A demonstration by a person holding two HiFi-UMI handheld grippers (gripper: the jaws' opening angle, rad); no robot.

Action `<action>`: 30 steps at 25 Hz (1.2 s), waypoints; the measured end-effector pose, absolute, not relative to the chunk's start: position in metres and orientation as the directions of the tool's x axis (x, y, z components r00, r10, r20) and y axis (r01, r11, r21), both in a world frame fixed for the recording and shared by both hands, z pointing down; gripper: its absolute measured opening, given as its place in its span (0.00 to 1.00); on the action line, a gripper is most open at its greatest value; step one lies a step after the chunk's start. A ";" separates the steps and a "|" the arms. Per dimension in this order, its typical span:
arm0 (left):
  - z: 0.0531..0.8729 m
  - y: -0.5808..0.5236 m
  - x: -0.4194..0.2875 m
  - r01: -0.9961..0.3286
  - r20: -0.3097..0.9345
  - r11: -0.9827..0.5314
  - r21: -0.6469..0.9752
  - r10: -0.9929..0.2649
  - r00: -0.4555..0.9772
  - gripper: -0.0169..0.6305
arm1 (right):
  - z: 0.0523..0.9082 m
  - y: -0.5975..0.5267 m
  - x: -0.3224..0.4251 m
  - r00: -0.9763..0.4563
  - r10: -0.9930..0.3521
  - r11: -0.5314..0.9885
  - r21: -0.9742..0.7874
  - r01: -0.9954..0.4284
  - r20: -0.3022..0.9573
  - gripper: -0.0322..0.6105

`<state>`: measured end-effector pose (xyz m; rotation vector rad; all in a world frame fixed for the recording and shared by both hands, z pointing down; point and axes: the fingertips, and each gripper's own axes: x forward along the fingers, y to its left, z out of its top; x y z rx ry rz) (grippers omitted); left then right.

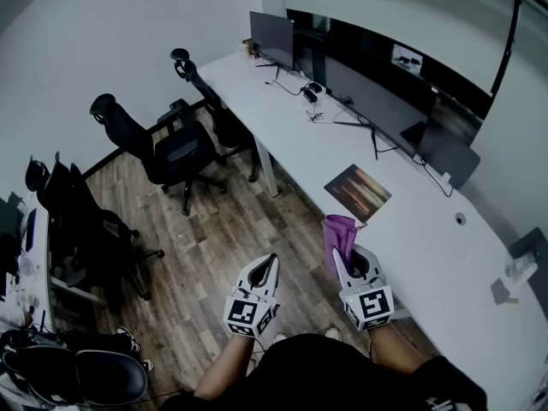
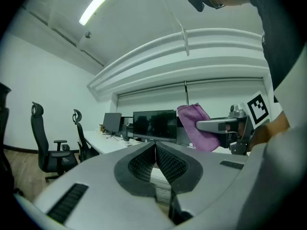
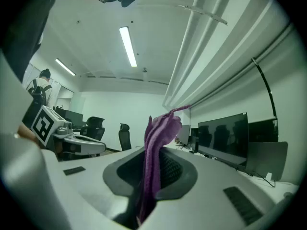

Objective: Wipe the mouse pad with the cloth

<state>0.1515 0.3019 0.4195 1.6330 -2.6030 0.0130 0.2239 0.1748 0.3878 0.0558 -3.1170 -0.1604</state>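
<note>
The person stands by the long white desk [image 1: 428, 255], and both tools are held low, in the lower middle of the head view. The right tool [image 1: 347, 257] is clamped on the purple cloth [image 1: 339, 232] — in the right gripper view the fabric runs up between the two jaws and bunches in a loose fold above their tips. The left tool [image 1: 272, 260] sits just to the left of it, over the wood floor [image 1: 214, 238]. Its jaws are pressed together with nothing between them, and the left gripper view shows the ribbed pads meeting along one line.

The mouse pad [image 1: 358, 193] lies flat on the desk, right of centre in the head view and close to the desk's near edge. It is a dark rectangle with a streaky brown-orange print. It sits above the cloth in the frame and apart from it — the cloth is up near the desk's edge and touches nothing but the tool.

Further along the desk, toward the upper middle of the frame, stand dark monitors [image 1: 368, 92] with cables trailing from them. Black office chairs [image 1: 167, 152] stand on the floor at the left, two of them close to the desk.
</note>
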 end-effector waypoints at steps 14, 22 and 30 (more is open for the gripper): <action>0.415 0.342 0.133 -0.919 0.057 0.395 0.007 -0.918 -0.394 0.06 | 0.383 0.213 0.205 -0.996 -0.085 0.995 0.046 -0.085 -0.014 0.15; 0.433 0.358 0.129 -0.933 0.074 0.361 0.014 -0.930 -0.359 0.06 | 0.404 0.236 0.204 -0.994 -0.107 0.994 0.021 -0.107 0.018 0.15; 0.444 0.341 0.116 -0.938 0.095 0.344 0.038 -0.936 -0.339 0.06 | 0.411 0.219 0.188 -0.992 -0.124 0.992 0.005 -0.124 0.025 0.15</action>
